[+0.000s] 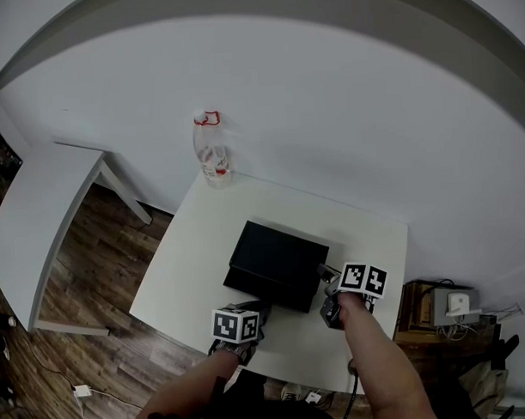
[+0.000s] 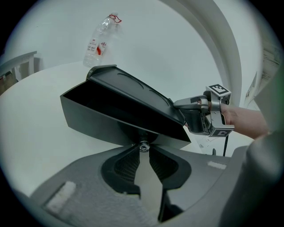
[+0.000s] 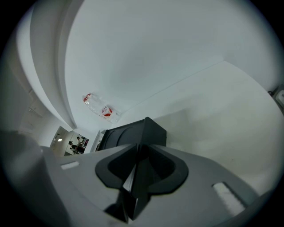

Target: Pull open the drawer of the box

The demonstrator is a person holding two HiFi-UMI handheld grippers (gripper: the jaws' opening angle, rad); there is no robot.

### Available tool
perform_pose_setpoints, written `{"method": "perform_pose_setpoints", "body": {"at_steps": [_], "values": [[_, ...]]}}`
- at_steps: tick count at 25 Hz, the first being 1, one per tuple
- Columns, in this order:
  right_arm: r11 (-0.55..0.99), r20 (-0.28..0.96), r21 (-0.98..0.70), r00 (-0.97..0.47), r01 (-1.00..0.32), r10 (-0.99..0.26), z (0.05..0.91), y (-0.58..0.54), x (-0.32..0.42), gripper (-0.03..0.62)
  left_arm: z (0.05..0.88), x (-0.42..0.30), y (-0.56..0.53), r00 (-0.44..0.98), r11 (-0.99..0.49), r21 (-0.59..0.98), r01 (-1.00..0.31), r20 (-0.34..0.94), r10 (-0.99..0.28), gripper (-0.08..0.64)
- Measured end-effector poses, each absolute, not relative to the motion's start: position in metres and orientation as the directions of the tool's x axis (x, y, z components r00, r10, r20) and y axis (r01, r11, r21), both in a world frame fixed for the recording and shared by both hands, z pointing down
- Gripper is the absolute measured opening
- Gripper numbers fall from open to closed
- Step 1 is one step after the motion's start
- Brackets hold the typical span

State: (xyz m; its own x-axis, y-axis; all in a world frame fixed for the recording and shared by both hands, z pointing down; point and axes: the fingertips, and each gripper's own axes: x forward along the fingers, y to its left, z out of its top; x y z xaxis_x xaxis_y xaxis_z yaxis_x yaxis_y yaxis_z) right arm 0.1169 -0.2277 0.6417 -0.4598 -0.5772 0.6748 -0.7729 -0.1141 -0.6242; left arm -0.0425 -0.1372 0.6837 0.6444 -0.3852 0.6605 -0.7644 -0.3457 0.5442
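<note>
A black box (image 1: 277,262) lies in the middle of the white table (image 1: 187,258). In the left gripper view its drawer (image 2: 111,119) shows a dark opening under the top panel and has a small metal knob (image 2: 143,146) on its front. My left gripper (image 1: 251,311) (image 2: 143,150) is at the box's near face, with its pads pinching that knob. My right gripper (image 1: 328,279) (image 2: 187,116) is at the box's right corner. In the right gripper view its jaws (image 3: 136,163) are clamped on a black wall of the box (image 3: 133,135).
A clear plastic bottle (image 1: 212,154) (image 2: 98,42) (image 3: 101,107) with a red label stands at the table's far edge against the white wall. A second white table (image 1: 40,229) is at the left over wooden floor. A low cabinet with devices (image 1: 440,308) sits at the right.
</note>
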Motion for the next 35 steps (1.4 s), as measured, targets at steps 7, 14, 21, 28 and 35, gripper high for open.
{"method": "perform_pose_setpoints", "body": {"at_steps": [7, 14, 21, 28, 35], "values": [[-0.109, 0.676, -0.621, -0.46, -0.776, -0.575, 0.641, -0.227, 0.117, 0.092, 0.683, -0.046, -0.127, 0.639, -0.337, 0.543, -0.769, 0.665, -0.387, 0.072], [-0.105, 0.677, -0.619, -0.462, -0.778, -0.573, 0.641, -0.227, 0.116, 0.092, 0.683, -0.051, -0.118, 0.635, -0.333, 0.541, -0.772, 0.669, -0.385, 0.072], [-0.1, 0.676, -0.62, -0.464, -0.778, -0.572, 0.642, -0.227, 0.117, 0.092, 0.683, -0.053, -0.109, 0.632, -0.332, 0.538, -0.775, 0.673, -0.384, 0.072], [-0.097, 0.675, -0.621, -0.468, -0.777, -0.571, 0.641, -0.228, 0.116, 0.094, 0.683, -0.056, -0.101, 0.634, -0.332, 0.54, -0.773, 0.677, -0.374, 0.072], [-0.099, 0.674, -0.622, -0.467, -0.776, -0.572, 0.642, -0.229, 0.116, 0.094, 0.687, -0.06, -0.088, 0.636, -0.333, 0.543, -0.771, 0.686, -0.353, 0.072]]}}
